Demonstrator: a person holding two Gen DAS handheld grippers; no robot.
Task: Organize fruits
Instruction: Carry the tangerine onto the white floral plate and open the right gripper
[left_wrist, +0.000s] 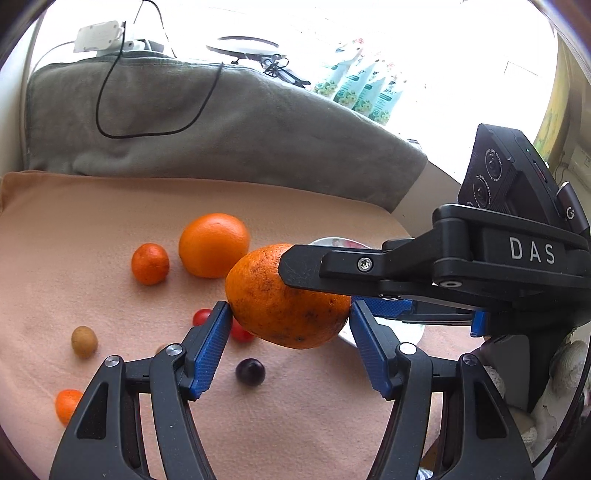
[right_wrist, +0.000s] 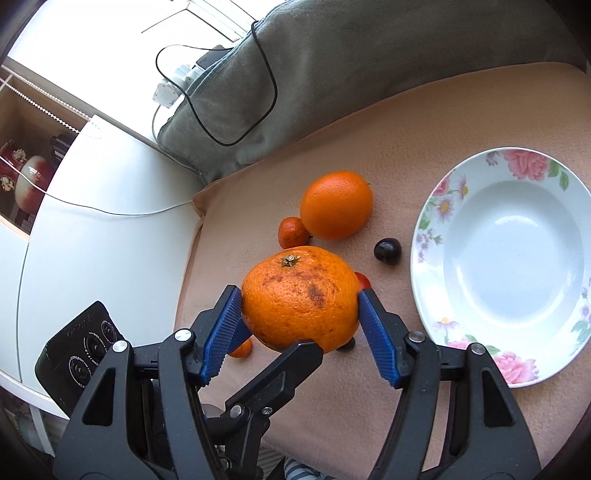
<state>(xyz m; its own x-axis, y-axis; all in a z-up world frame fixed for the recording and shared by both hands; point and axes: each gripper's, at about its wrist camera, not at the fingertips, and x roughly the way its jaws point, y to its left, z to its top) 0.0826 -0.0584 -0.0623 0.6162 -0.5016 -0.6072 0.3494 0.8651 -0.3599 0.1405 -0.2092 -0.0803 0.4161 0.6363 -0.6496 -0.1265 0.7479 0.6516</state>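
A peach cloth (right_wrist: 424, 122) covers the work surface, with a grey blanket (right_wrist: 332, 66) bunched along its far edge at twelve o'clock. On the cloth at three o'clock in the right wrist view sits a white floral plate (right_wrist: 436, 236), its bowl bare.

The left gripper (left_wrist: 290, 314) and the right gripper (right_wrist: 300, 301) both close on the same speckled orange (right_wrist: 301, 299), each at about half its span; blue pads press the fruit's opposite sides in both views, and the two grippers cross it at roughly right angles. The fruit appears lifted clear of the cloth, though the fisheye makes that hard to judge.

A smooth orange (right_wrist: 336, 205) lies on the cloth at twelve o'clock from the held fruit, with a small mandarin (right_wrist: 293, 232) touching or just beside it at its eight o'clock. A dark plum (right_wrist: 387, 251) lies between the smooth orange and the plate. Cherry tomatoes (left_wrist: 202, 316) peek out beneath the held fruit. In the left wrist view a brownish small fruit (left_wrist: 84, 341) lies at nine o'clock, and another small orange fruit (left_wrist: 66, 405) at eight.
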